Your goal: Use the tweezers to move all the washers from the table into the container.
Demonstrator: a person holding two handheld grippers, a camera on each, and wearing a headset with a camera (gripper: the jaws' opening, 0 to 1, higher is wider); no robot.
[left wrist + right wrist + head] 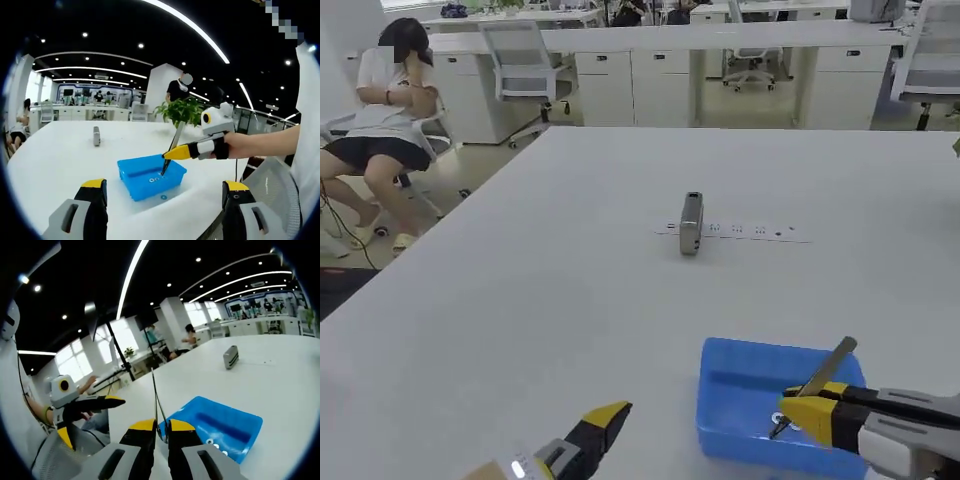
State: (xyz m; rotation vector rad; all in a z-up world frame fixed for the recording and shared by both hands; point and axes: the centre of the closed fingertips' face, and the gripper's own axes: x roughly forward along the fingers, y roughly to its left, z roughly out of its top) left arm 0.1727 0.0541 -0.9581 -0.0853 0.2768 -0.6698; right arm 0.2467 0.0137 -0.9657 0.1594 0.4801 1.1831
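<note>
The blue container (745,441) stands at the near right of the white table. My right gripper (802,412) is shut on silver tweezers (823,376), whose tips dip into the container. In the right gripper view the tweezers (155,395) rise between the shut jaws above the container (244,431), with small washers (212,442) inside. In the left gripper view my left gripper (164,189) stands open, short of the container (146,190). Two washers (151,179) lie inside it and one washer (163,197) lies on the table beside it. The left gripper (606,420) is at the bottom edge.
A small grey metal block (691,222) stands mid-table beside a faint row of small marks (745,232), too small to identify. A person (390,110) sits at far left. Office chairs (525,70) and desks stand behind. A potted plant (182,111) stands beyond the container.
</note>
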